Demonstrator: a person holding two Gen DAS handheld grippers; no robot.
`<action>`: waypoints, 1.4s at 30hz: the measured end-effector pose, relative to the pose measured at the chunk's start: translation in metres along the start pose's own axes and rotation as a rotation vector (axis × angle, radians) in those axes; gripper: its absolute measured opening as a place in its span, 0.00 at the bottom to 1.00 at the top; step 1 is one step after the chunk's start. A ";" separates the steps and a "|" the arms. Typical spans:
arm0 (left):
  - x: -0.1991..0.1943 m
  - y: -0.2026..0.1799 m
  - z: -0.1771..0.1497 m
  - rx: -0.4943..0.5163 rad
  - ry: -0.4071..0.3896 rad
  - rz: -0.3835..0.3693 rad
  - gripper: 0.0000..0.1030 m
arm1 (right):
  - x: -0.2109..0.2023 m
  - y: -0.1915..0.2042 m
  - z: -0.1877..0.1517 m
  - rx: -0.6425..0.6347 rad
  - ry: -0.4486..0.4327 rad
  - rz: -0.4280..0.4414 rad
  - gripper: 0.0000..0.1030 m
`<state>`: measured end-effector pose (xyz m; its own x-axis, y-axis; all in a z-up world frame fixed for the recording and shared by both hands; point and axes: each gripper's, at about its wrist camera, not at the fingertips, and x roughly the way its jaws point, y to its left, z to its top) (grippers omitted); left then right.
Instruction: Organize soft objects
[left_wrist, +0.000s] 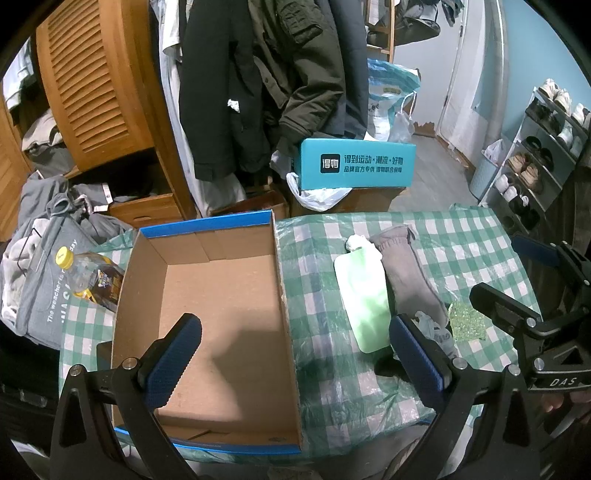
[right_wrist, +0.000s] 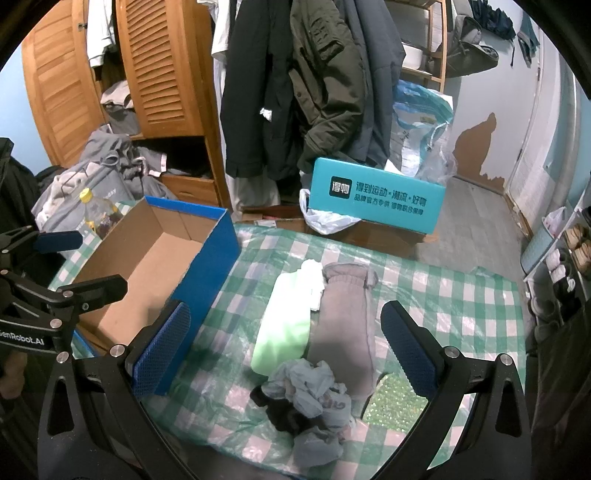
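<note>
Both wrist views look down, near, sharing the checked table (left_wrist: 461, 236).

Left gripper (left_wrist: 295, 354) hung above the cardboard box (left_wrist: 221, 295), jaws spread wide, nothing between the blue pads (left_wrist: 173, 365); one finger over the box floor, the other beyond its right wall. Right gripper (right_wrist: 284, 347) sat to the right of the box, also spread wide and empty, tilted downward. Fingers of a hand (left_wrist: 565, 400) showed at the right gripper's handle.
</note>
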<state>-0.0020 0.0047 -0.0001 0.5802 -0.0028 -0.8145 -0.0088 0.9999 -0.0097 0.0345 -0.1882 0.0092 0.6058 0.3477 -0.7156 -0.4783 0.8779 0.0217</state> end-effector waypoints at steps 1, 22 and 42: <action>0.000 0.000 0.000 0.001 -0.001 -0.001 0.99 | 0.000 0.000 0.000 0.000 0.000 0.000 0.98; 0.005 -0.011 -0.012 0.010 0.007 0.001 1.00 | -0.001 -0.003 -0.001 0.000 0.004 0.000 0.98; 0.012 -0.021 -0.014 0.026 0.024 -0.003 1.00 | -0.003 -0.016 -0.007 0.010 0.011 -0.018 0.98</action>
<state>-0.0065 -0.0162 -0.0182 0.5601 -0.0060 -0.8284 0.0147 0.9999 0.0028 0.0359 -0.2052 0.0060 0.6072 0.3287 -0.7234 -0.4611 0.8872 0.0160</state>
